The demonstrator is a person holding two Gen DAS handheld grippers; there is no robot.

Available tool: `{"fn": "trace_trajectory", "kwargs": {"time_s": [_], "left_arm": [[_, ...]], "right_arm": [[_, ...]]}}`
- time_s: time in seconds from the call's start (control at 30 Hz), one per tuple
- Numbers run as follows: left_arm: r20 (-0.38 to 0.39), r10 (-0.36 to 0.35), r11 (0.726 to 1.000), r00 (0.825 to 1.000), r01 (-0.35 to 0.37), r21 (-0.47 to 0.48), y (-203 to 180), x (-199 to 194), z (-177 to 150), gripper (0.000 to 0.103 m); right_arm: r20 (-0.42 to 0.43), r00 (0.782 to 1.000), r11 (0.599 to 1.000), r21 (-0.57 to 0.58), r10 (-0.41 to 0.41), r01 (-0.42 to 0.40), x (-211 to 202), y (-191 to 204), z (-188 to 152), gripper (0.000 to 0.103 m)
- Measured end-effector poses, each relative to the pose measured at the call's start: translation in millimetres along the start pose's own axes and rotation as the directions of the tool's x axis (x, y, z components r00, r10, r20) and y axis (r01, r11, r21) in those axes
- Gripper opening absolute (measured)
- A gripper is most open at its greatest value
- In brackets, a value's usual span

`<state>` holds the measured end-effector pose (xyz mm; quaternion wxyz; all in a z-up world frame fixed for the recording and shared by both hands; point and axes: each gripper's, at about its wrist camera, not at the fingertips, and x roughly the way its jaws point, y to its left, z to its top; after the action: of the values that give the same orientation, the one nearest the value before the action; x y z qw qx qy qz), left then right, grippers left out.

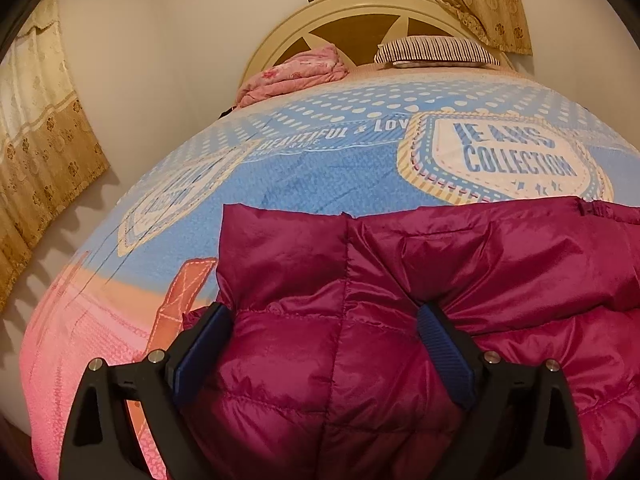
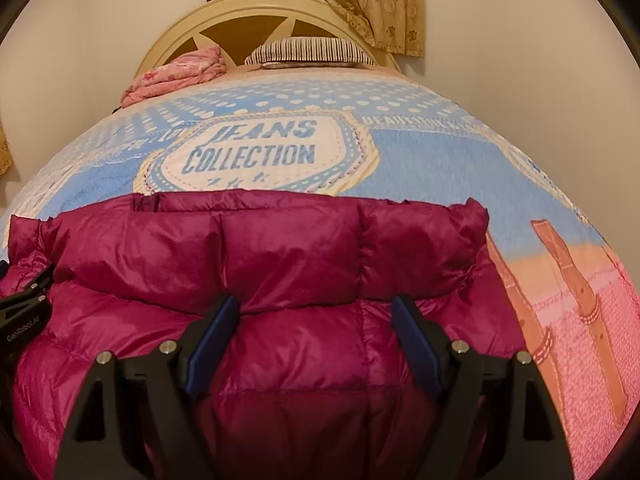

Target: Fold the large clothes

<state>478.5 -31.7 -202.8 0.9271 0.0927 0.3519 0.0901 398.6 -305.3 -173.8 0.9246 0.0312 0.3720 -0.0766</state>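
Observation:
A magenta quilted down jacket (image 1: 492,256) lies across the near part of the bed, its far portion folded into a thick roll (image 2: 208,248). My left gripper (image 1: 324,316) stands wide, and a puffy bunch of the jacket fills the gap; the fabric creases against both blue pads (image 1: 208,344). My right gripper (image 2: 316,304) grips the jacket the same way near its right end, the padding bulging between its pads (image 2: 416,340). The left gripper's black body (image 2: 24,308) shows at the left edge of the right wrist view. The jacket's near hem is hidden under the grippers.
The bed carries a blue and pink printed bedspread (image 1: 328,168) lettered JEANS COLLECTION (image 2: 252,152). At the head lie a crumpled pink blanket (image 1: 296,74) and a striped pillow (image 1: 436,52) against a cream headboard (image 2: 248,12). Curtains (image 1: 44,128) hang by the left wall.

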Motion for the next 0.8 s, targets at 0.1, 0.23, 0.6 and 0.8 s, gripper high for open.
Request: {"fn": "trace_trajectory", "kwargs": {"time_s": [0.1, 0.23, 0.6, 0.8], "left_arm": [[-0.018, -0.004, 1.0, 1.0, 0.004, 0.003, 0, 4, 1, 0.097], [-0.03, 0.0, 1.0, 1.0, 0.001, 0.011, -2, 6, 1, 0.097], [-0.058, 0.009, 1.0, 0.998, -0.008, 0.028, -4, 11, 1, 0.098], [-0.068, 0.012, 0.999, 0.998, -0.01, 0.034, -5, 13, 1, 0.099]], "right_arm": [[-0.014, 1.0, 1.0, -0.001, -0.005, 0.005, 4, 0, 0, 0.083], [-0.029, 0.999, 1.0, -0.005, -0.013, 0.013, 8, 1, 0, 0.084], [-0.063, 0.998, 1.0, -0.012, -0.027, 0.026, 14, 1, 0, 0.088], [-0.078, 0.996, 0.999, -0.019, -0.041, 0.04, 17, 3, 0, 0.089]]}}
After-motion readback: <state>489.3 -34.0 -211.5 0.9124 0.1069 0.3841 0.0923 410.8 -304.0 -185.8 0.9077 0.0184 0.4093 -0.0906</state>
